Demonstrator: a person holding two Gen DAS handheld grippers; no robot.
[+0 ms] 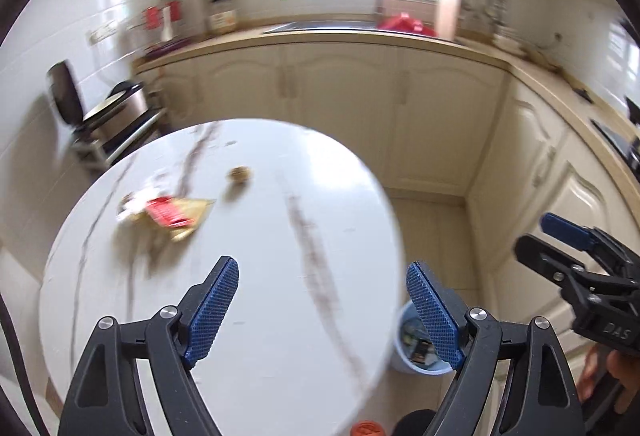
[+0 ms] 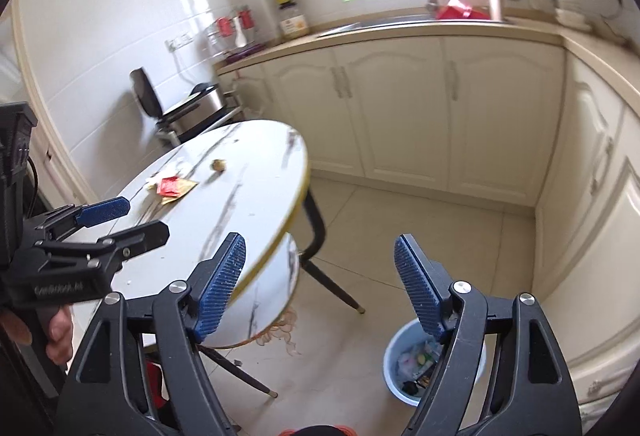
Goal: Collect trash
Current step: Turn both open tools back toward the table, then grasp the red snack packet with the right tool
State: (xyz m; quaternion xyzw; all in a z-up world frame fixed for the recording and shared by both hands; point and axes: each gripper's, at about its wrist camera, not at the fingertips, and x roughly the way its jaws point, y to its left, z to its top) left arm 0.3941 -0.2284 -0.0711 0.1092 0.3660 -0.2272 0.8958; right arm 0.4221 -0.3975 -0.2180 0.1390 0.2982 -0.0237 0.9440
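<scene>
Both tongs stand spread with nothing between their blue ribbed pads: the left tongs (image 1: 322,310) hang over the round white marble-veined tabletop (image 1: 260,316), the right tongs (image 2: 320,286) over the pale tiled floor beside it. On the tabletop's far-left part lies the trash: a red and tan crumpled wrapper (image 1: 172,214) with white scraps touching it, and a small brown nut-like lump (image 1: 240,174) near it. A light blue plastic bin (image 2: 394,368) holding litter stands on the floor just beside the table.

Both the left gripper (image 1: 322,312) and right gripper (image 2: 320,284) point downward, jaws spread wide with nothing between them.
</scene>
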